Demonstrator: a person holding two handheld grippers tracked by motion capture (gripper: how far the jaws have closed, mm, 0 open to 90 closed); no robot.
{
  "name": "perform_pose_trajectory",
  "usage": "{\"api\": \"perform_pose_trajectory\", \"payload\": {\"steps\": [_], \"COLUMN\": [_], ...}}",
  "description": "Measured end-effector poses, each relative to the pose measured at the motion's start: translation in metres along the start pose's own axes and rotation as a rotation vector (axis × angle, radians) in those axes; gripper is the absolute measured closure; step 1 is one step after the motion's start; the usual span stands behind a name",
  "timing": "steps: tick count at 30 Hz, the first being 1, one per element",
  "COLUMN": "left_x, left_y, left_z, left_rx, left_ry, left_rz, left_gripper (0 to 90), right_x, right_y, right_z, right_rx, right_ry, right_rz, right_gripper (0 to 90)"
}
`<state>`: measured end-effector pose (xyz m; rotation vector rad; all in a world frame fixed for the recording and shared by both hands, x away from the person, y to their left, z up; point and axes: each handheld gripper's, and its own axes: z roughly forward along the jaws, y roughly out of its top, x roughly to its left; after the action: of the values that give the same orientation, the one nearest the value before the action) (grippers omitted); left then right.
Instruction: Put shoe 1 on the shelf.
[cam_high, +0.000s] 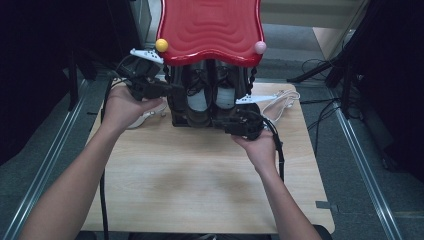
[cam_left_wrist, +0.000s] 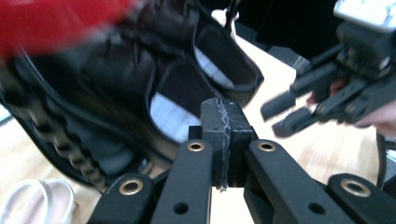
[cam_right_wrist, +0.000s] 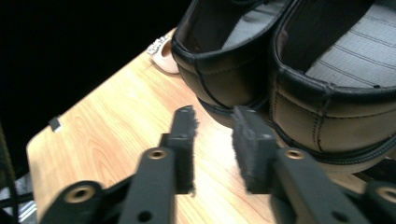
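Tool pads of the left tool (cam_left_wrist: 222, 140) are pressed together on nothing, just left of the black shoes (cam_high: 210, 97). The right tool (cam_right_wrist: 214, 140), nearer, stands parted and empty at their heels. Shoes stand on the surface (cam_high: 200, 180), long axis running away from the person.

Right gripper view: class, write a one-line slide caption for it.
Right gripper, jaws apart and empty, beside the heels of two black shoes on a wooden table.

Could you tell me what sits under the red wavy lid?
Under the red lid stands a pair of black shoes, heels facing the person, pale insoles showing. Their toes and whatever lies further back are hidden by the lid.
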<state>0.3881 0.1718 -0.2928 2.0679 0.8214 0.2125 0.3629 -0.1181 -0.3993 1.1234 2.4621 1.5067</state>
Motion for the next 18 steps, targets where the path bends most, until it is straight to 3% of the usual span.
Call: {"api": "perform_pose_trajectory", "payload": {"steps": [7, 16, 18], "left_x": [0.000, -0.002, 0.000], "left_y": [0.037, 0.085, 0.094], "left_z": [-0.001, 0.010, 0.014], "left_rx": [-0.013, -0.005, 0.002], "left_ry": [-0.006, 0.000, 0.015], "left_rz": [0.003, 0.015, 0.015], "left_gripper": [90.0, 90.0, 90.0], "right_x": [-0.010, -0.022, -0.024], "right_y": [-0.002, -0.003, -0.002], "right_z": [0.001, 0.012, 0.014], "right_rx": [-0.012, -0.017, -0.018], "right_ry": [0.009, -0.009, 0.007], "right_rz": [0.013, 0.025, 0.035], "right_gripper": [89.8, 90.0, 90.0]}}
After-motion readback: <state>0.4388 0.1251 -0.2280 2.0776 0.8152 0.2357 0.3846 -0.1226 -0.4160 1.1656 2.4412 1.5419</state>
